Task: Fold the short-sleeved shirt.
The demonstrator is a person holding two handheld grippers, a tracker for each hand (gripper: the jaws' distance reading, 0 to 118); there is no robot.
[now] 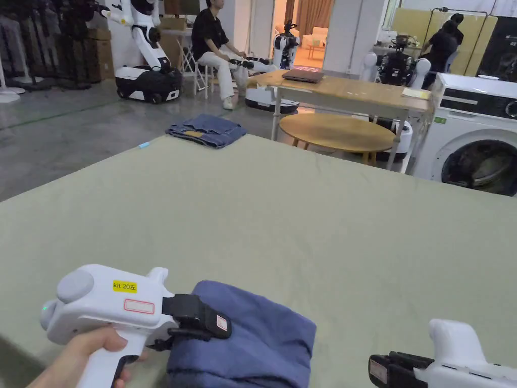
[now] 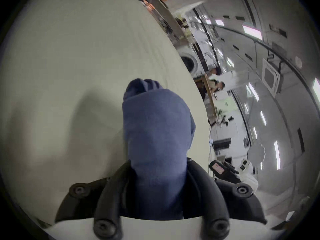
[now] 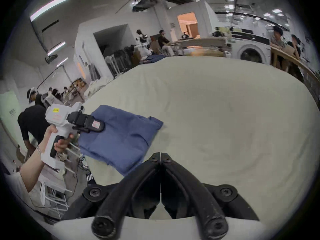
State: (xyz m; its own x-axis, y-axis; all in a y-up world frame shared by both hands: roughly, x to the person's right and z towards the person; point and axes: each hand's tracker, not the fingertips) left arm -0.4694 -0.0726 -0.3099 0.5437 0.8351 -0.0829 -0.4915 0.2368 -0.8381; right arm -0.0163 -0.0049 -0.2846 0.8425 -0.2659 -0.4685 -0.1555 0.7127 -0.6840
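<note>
Shirt (image 1: 252,338) folded into a blue bundle at the counter's near left edge, held by the left hand-held gripper (image 1: 209,323).

Its black jaws are closed on the bundle's left side, cloth bulging between them in the left gripper view (image 2: 155,157). The right hand-held gripper (image 3: 161,157) sits just right of the shirt near the near edge, jaws pressed together on nothing. The pale green counter (image 1: 303,217) lies bare toward the far and right sides; folded denim (image 1: 207,130) rests at its far corner. The shirt is plain blue, thick-layered, softly creased.
</note>
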